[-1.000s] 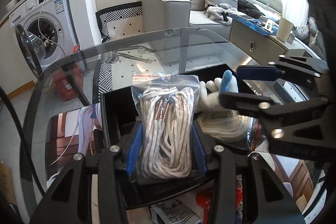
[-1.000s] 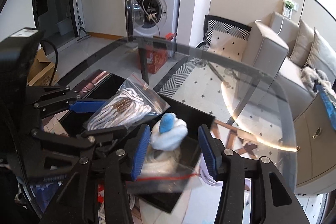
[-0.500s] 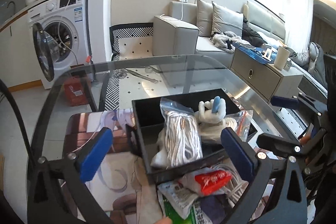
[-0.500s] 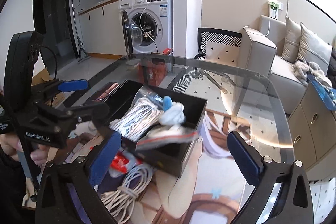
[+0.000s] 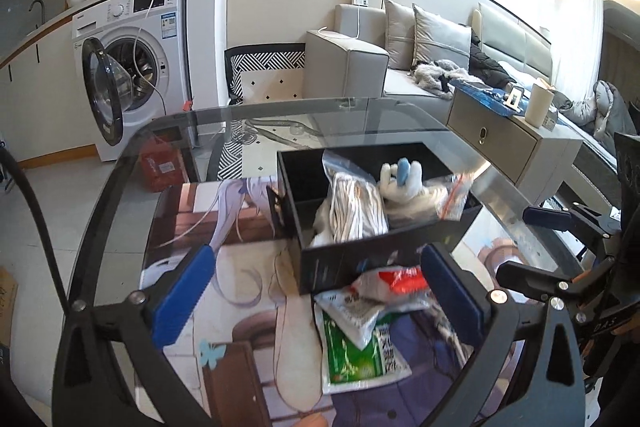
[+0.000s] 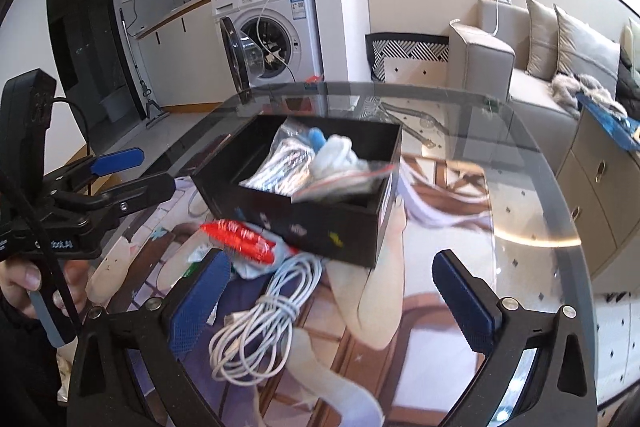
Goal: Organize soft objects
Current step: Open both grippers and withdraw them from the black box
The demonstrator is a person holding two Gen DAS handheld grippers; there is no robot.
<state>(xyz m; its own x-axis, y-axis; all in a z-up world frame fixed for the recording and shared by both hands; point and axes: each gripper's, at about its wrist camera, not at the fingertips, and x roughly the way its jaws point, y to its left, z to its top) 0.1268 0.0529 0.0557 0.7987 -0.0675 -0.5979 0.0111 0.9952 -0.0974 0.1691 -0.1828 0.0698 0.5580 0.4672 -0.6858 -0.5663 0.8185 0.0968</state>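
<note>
A black box (image 5: 360, 259) stands on the glass table and holds a clear bag of white cord (image 5: 352, 211), a white and blue glove (image 5: 402, 177) and a second bag under it. The box also shows in the right wrist view (image 6: 320, 227). My left gripper (image 5: 320, 303) is open and empty, held back from the box's near side. My right gripper (image 6: 332, 297) is open and empty above a loose white cable coil (image 6: 264, 323). A red and white packet (image 6: 240, 237) and a green packet (image 5: 360, 351) lie in front of the box.
A printed mat (image 5: 248, 291) covers the near part of the round glass table (image 6: 520, 163). The left gripper shows at the left of the right wrist view (image 6: 116, 171). A washing machine (image 5: 132, 67), a sofa (image 5: 360, 63) and a cabinet (image 5: 512, 143) stand beyond the table.
Both grippers let go of the bags in the box, opened wide and pulled back toward me. The cord bag and glove stay in the box.
</note>
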